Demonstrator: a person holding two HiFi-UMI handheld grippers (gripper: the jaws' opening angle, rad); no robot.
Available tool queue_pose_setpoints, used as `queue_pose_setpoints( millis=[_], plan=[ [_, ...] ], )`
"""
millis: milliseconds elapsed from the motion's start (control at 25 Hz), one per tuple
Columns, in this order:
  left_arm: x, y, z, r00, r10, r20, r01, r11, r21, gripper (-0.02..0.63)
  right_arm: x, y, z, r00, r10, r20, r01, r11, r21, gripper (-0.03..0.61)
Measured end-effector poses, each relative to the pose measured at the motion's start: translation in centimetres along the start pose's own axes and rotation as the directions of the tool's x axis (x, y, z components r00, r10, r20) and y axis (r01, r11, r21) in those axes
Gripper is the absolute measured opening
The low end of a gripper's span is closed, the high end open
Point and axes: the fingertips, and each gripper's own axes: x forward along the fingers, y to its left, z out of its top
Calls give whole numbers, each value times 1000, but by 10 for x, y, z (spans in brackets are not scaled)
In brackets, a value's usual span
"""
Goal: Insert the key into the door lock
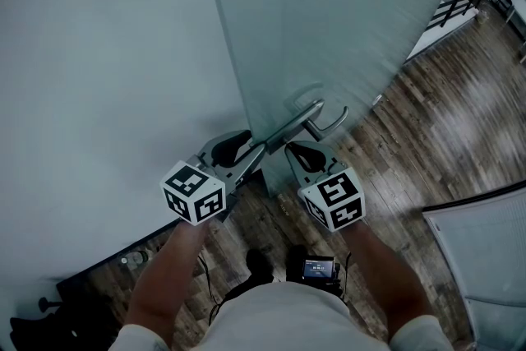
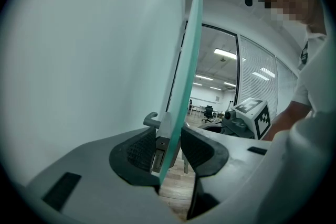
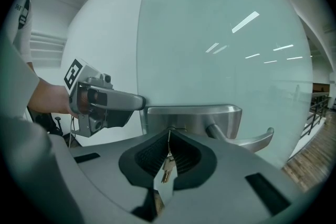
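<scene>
My right gripper (image 3: 168, 139) pinches the key (image 3: 167, 164) just under the lock plate (image 3: 191, 115), its tip apparently at the keyhole. My left gripper (image 2: 169, 139) clamps the glass door (image 2: 191, 60) at its edge. Insertion looks barely begun, and pushing the key home remains.

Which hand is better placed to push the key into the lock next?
The right. The right gripper holds the key, aimed at the lock plate beside the door handle. The left gripper is clamped on the edge of the glass door and has no key.
</scene>
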Motion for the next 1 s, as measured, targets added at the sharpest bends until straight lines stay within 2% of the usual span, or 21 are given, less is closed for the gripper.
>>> queue_pose_setpoints(
  millis=[1000],
  plan=[
    [-1, 2, 1, 999, 35, 25, -33, 998, -56, 153, -26, -2, -17, 999, -5, -31, 6, 1000, 24, 15]
  ],
)
